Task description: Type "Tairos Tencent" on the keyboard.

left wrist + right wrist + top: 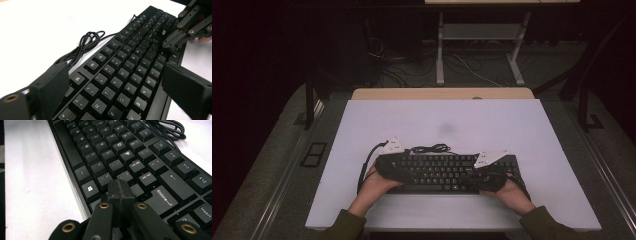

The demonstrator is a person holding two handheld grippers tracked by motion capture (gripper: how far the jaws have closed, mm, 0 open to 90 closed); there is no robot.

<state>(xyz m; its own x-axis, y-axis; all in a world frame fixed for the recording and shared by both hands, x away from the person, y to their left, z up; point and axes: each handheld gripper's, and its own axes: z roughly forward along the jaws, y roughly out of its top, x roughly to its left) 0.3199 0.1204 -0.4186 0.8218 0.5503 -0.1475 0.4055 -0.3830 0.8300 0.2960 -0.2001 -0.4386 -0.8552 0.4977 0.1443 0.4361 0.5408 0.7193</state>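
The flat black plastic keyboard point(447, 172) lies near the front of the white table point(462, 120), left gripper point(115, 87) spread wide over its letter keys, right gripper point(121, 191) pinched together above the shift key, so typing looks barely begun.

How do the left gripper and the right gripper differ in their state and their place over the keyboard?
The left gripper is open, its jaws spread wide over the letter keys; the right gripper is shut, its jaws pressed together into one tip. The left gripper hovers at the left part of the keyboard, while the right gripper sits at its right part, tip near the Enter key. Both are black, held by a hand, and hold nothing.
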